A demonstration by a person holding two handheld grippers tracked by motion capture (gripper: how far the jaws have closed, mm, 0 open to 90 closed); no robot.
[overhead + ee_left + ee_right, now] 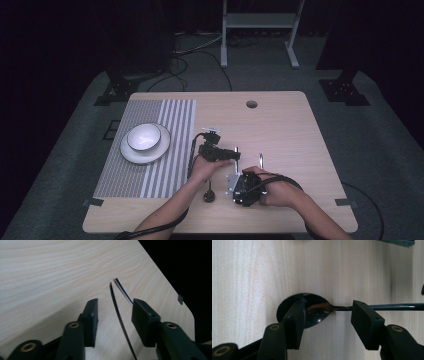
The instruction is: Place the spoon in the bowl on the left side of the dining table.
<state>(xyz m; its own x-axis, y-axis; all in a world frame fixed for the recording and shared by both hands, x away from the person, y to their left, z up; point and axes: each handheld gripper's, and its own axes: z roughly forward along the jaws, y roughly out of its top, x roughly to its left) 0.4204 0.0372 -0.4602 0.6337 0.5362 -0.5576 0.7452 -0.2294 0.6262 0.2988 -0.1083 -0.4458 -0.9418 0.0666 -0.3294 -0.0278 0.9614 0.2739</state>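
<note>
A dark shiny spoon (317, 305) lies flat on the wooden table (280, 125), its handle running right in the right gripper view. My right gripper (329, 303) is open, one jaw over the edge of the spoon's bowl and the other beside the handle. In the high view the spoon (208, 194) lies near the front edge, just left of my right gripper (234, 186). My left gripper (115, 302) is open, with a thin dark utensil handle (117, 312), seen edge-on, passing between its jaws without touching them. In the high view my left gripper (231, 154) points right at mid-table.
A striped grey placemat (165, 150) covers the table's left part, with a white bowl (144, 137) on a white plate (159, 149). A shiny utensil (260, 160) lies right of my left gripper. There is a round hole (251, 104) near the far edge.
</note>
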